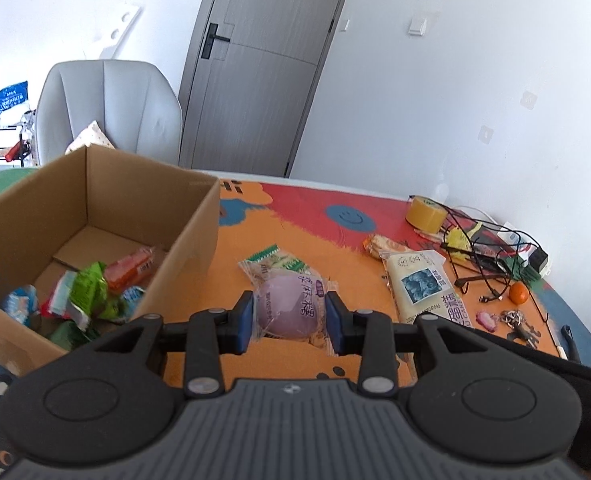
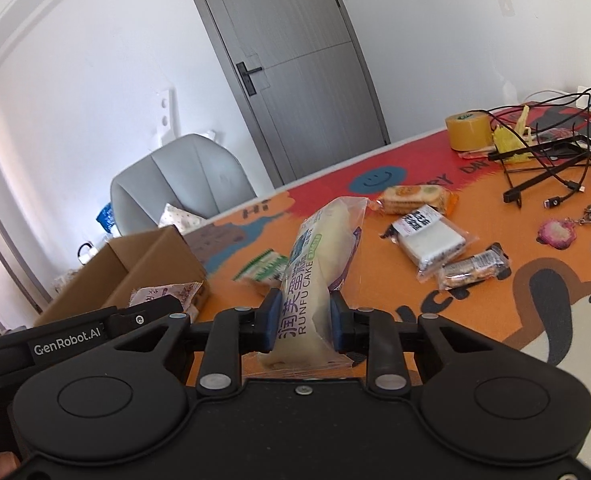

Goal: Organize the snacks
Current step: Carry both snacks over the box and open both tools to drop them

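My left gripper (image 1: 289, 316) is shut on a round purple pastry (image 1: 289, 304) in a clear wrapper, held just above the table to the right of an open cardboard box (image 1: 95, 184). Several wrapped snacks (image 1: 91, 292) lie inside the box. My right gripper (image 2: 303, 322) is shut on a long cream cake packet (image 2: 323, 248) that sticks up and forward between the pads. Loose on the mat lie a green-edged cracker packet (image 2: 261, 266), a biscuit packet (image 2: 413, 196), a white wrapped block (image 2: 431, 240) and a small dark bar (image 2: 475, 270).
The table wears a colourful orange and red mat (image 1: 295, 232). At its far right are a yellow tape roll (image 1: 425, 212), tangled black cables (image 1: 483, 248), an orange (image 1: 518, 293) and keys (image 1: 515, 320). A grey armchair (image 1: 107, 108) stands behind the box, with a grey door (image 1: 263, 60) beyond.
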The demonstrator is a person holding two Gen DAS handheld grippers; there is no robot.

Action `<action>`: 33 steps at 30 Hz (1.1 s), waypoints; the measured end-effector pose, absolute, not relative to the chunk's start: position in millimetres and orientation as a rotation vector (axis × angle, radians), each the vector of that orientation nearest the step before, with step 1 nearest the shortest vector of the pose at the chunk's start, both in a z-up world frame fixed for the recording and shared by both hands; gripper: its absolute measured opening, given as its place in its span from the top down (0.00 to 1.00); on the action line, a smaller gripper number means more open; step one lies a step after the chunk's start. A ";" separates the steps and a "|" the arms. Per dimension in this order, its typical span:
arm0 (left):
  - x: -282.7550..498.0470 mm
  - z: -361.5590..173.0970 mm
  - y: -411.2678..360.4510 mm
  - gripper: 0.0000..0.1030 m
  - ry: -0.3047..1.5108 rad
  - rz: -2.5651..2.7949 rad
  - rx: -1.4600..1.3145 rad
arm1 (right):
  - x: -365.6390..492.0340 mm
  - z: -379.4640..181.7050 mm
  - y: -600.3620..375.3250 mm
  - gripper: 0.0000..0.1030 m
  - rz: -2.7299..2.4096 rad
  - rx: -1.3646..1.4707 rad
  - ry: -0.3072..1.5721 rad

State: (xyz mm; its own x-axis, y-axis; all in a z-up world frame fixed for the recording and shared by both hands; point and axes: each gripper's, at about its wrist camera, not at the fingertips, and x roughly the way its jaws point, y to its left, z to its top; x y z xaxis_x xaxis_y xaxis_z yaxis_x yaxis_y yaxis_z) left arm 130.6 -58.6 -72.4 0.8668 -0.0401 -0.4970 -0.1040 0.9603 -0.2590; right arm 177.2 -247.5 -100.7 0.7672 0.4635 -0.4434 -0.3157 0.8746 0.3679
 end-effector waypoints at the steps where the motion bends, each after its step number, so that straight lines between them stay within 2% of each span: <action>1: 129.2 -70.1 -57.1 0.65 0.517 0.037 -0.285 | 176.3 -99.1 -246.2 0.74 0.434 0.284 0.548; 21: 97.7 -29.6 1.4 0.65 0.405 0.137 -0.310 | 171.3 -71.2 -186.9 0.74 0.548 0.284 0.499; 33: 97.5 -26.8 52.3 0.65 0.399 0.222 -0.344 | 179.2 -64.1 -139.5 0.74 0.621 0.269 0.511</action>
State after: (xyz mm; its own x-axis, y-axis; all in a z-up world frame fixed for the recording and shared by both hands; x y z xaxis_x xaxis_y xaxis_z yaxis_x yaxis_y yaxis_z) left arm 97.5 52.3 -26.8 0.8985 0.1430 -0.4149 -0.2768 0.9184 -0.2829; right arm 179.2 -139.5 -64.1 0.6956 0.6136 -0.3737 -0.4843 0.7846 0.3870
